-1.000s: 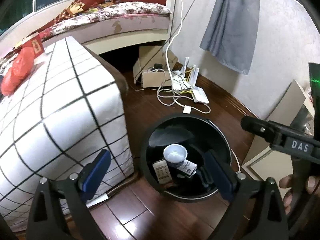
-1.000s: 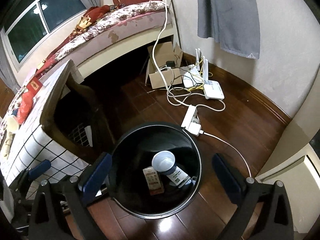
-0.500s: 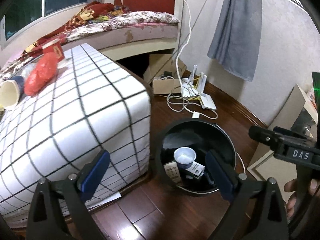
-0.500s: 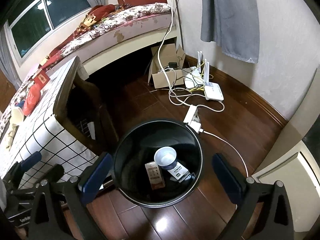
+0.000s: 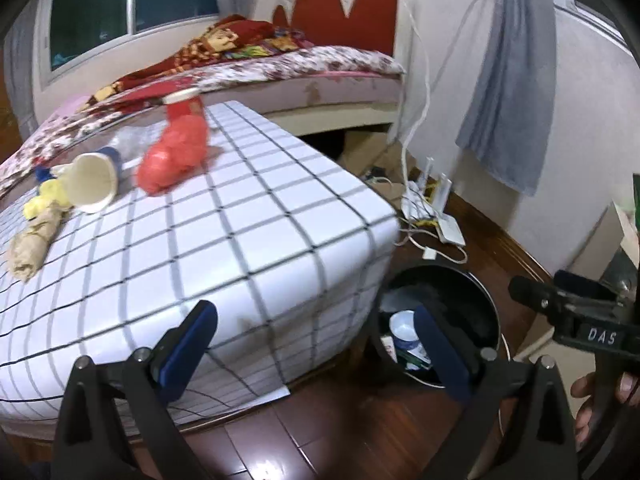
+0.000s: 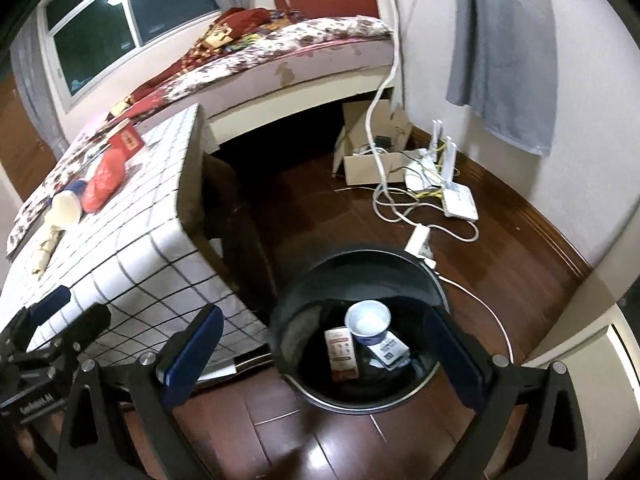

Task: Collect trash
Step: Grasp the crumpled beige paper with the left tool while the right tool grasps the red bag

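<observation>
A black round bin (image 6: 360,276) stands on the wooden floor beside a checked table (image 5: 248,240). Inside it lie a white-and-blue paper cup (image 6: 367,320) and small cartons (image 6: 340,354). My right gripper (image 6: 320,354) is open above the bin, nothing between its blue pads. My left gripper (image 5: 316,348) is open too, at the table's near edge with the bin (image 5: 476,288) to its right. On the tabletop lie a red plastic bag (image 5: 174,154), a tipped paper cup (image 5: 94,182), a brown paper wad (image 5: 32,244) and yellow scraps (image 5: 44,200).
A bed (image 6: 288,48) with a floral cover runs behind the table. A cardboard box (image 6: 372,152), white routers (image 6: 456,196) and tangled cables (image 6: 396,212) lie on the floor by the wall. A grey cloth (image 6: 504,48) hangs on the wall.
The left gripper has risen and swung left from over the bin to face the tabletop and its trash. The right gripper has lifted and pulled back slightly; the bin looks smaller.
</observation>
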`<state>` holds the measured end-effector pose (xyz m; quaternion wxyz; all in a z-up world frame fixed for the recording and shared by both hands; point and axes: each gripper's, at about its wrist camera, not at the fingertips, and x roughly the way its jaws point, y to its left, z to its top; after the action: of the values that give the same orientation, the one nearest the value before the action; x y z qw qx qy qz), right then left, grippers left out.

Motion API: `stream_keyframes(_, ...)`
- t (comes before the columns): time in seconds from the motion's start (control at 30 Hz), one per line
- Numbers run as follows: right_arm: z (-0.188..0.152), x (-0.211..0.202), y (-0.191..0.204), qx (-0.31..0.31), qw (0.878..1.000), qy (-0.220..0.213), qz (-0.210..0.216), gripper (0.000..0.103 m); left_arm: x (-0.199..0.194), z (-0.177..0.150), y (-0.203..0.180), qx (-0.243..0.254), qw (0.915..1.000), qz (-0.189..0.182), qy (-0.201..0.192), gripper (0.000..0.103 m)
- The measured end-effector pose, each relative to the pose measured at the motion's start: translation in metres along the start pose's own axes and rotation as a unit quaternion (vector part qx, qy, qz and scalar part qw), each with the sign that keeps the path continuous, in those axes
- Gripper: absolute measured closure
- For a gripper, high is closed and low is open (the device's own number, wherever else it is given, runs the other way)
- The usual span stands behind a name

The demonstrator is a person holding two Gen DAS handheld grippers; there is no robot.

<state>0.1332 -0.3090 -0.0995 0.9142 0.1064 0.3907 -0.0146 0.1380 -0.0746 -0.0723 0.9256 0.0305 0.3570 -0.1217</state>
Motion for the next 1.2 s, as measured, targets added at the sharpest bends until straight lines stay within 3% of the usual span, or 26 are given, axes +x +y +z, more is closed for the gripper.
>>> stream_keyframes(0.67, 0.039, 0.001, 0.133, -0.104, 0.99, -0.029, 0.086, 0.001, -0.036, -0.003, 0.117, -0.076, 0.992, 0.096, -0.03, 0.003)
stream_keyframes(1.03, 0.056, 0.026, 0.232, -0.181, 0.975, -0.03, 0.125, 0.001, -0.045, 0.001, 0.209, -0.118, 0.9763, 0.179, -0.033, 0.003)
stream_keyframes(1.2, 0.075, 0.054, 0.276, -0.21, 0.971, -0.031, 0.106, 0.001, -0.03, 0.009, 0.242, -0.134, 0.9715, 0.194, -0.022, 0.003)
